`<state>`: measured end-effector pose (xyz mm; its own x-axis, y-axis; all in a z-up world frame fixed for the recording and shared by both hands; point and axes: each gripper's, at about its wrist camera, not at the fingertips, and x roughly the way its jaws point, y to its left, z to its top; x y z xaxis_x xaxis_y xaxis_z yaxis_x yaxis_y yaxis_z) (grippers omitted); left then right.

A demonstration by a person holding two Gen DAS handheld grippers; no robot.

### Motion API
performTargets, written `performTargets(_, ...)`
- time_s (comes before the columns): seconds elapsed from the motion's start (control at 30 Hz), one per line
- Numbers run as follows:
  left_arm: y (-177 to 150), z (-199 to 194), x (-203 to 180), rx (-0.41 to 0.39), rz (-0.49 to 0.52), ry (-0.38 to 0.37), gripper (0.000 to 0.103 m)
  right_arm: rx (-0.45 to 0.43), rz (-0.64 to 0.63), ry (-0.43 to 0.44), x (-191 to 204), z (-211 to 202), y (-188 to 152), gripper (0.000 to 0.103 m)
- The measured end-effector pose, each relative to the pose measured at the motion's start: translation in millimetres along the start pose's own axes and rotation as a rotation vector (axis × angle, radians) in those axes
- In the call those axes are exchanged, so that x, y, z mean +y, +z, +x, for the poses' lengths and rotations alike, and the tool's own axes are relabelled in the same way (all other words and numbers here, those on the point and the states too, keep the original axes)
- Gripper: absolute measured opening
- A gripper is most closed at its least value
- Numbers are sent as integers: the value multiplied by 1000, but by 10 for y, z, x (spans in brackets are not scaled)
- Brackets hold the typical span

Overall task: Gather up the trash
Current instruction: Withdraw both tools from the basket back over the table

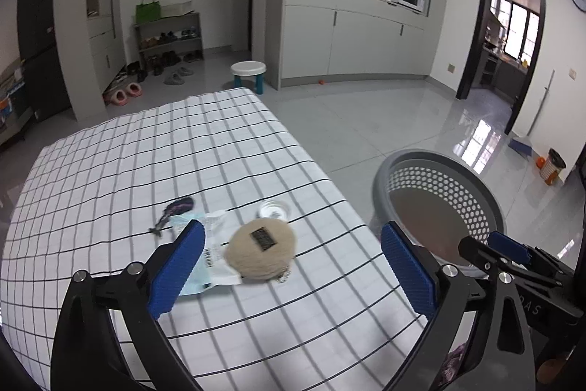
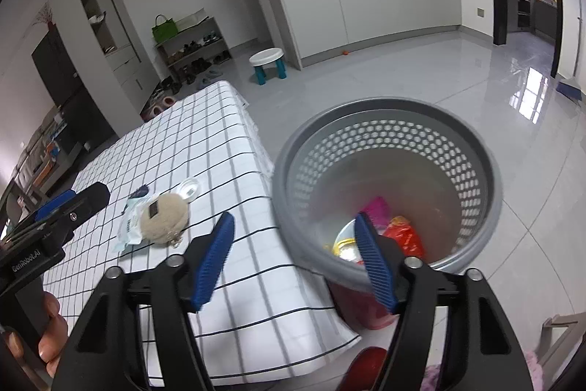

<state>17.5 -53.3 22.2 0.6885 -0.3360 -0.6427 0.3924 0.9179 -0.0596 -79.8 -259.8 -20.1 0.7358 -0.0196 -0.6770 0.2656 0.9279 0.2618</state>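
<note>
A grey perforated bin (image 2: 388, 120) stands beside the checked table (image 2: 205, 149); it also shows in the left wrist view (image 1: 439, 160). Red, pink and yellow trash (image 2: 403, 237) lies inside it. On the table lie a white plastic wrapper (image 1: 214, 244), a beige plush coin purse (image 1: 260, 250) on top of it, a clear plastic lid (image 1: 274, 209) and a dark feather-like scrap (image 1: 172, 213). My left gripper (image 1: 293, 266) is open and empty, just short of the purse. My right gripper (image 2: 296, 259) is open and empty over the bin's near rim.
The table's right edge (image 1: 329, 178) runs close to the bin. A small white stool (image 1: 248, 70) stands on the floor beyond the table. Grey cabinets (image 1: 348, 39) and a shoe rack (image 1: 168, 39) line the far wall. A red object (image 2: 366, 361) sits below the bin.
</note>
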Motion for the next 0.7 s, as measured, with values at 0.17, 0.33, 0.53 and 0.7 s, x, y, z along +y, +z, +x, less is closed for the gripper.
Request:
performTargets(0.17, -47, -73, 216, -13, -19, 36, 97, 19, -29, 17, 219, 47, -72, 68)
performTargets(0.33, -97, -86, 409, -13, -41, 52, 97, 41, -61, 25, 411, 110, -119, 68)
performTargets(0.53, -163, -86, 603, -8, -66, 74, 97, 52, -79, 40, 572, 163, -137, 68)
performTargets(0.7, -209, -107, 724, -7, -64, 95, 97, 63, -91, 49, 667, 252, -174, 68)
